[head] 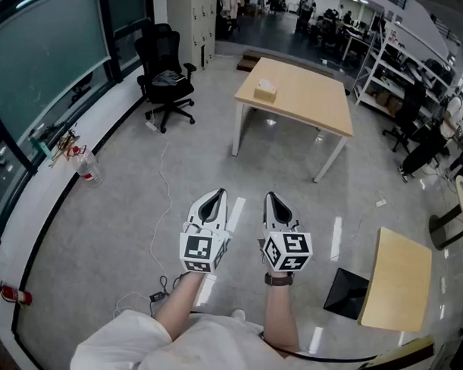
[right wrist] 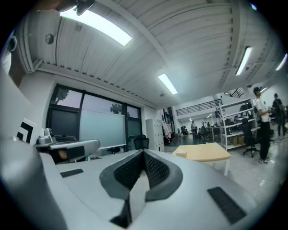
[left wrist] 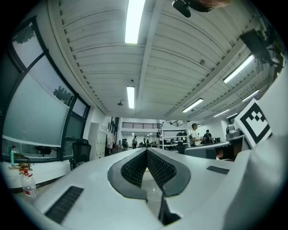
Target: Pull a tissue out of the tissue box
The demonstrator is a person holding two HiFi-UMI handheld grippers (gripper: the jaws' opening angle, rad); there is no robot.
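Note:
A pale tissue box [head: 265, 91] with a tissue poking up sits on a light wooden table [head: 303, 99] far ahead across the floor. The same box [right wrist: 181, 153] shows small on that table [right wrist: 204, 154] in the right gripper view. My left gripper [head: 213, 200] and right gripper [head: 272, 202] are held side by side near my body, well short of the table. Both point forward with jaws closed tip to tip and nothing between them. In the left gripper view the left gripper [left wrist: 146, 151] hides the table.
A black office chair [head: 168, 78] stands at the back left by the glass wall. A plastic bottle [head: 88, 168] and a cable lie on the floor at left. A second wooden table [head: 397, 281] is at right. Shelves and people fill the far room.

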